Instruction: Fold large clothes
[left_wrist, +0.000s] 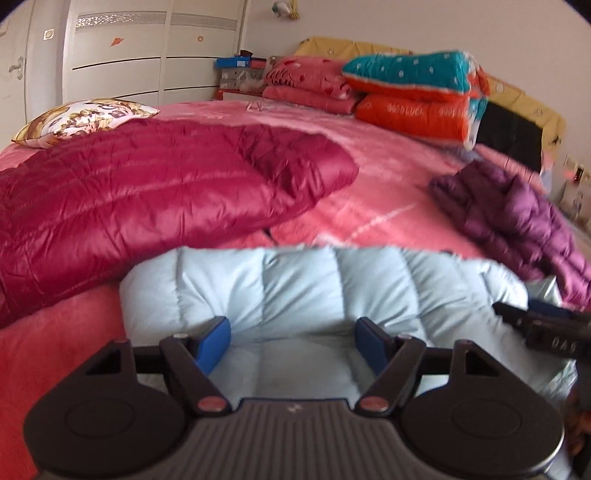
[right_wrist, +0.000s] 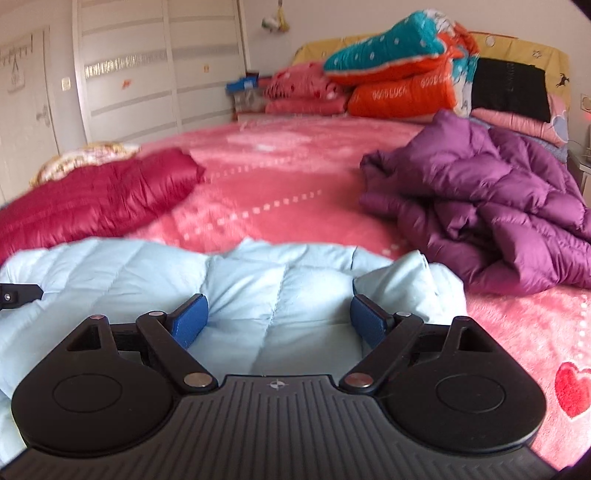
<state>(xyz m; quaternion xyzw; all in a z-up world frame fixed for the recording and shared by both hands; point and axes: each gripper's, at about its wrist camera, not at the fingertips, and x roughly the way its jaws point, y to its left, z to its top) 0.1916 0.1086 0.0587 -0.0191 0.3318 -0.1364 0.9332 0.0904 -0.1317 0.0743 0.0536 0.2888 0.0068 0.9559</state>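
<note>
Both tools, left tool (left_wrist: 293, 341) and right tool (right_wrist: 279, 319), hover agape over the pale-blue jacket (left_wrist: 314, 288), gripping nothing. I'm probably starting its fold; next I must pinch its near edge.

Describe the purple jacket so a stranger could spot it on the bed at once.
Start at the wide pink bed cover. On its right side, short of the stacked quilts by the headboard, lies the purple jacket. It is a crumpled, puffy heap, unlike the crimson jacket spread flat on the left and the pale blue jacket nearest the cameras.

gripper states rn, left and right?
Left gripper: open, over the light blue down jacket, nothing held.
Right gripper: open, same jacket, nothing held.
</note>
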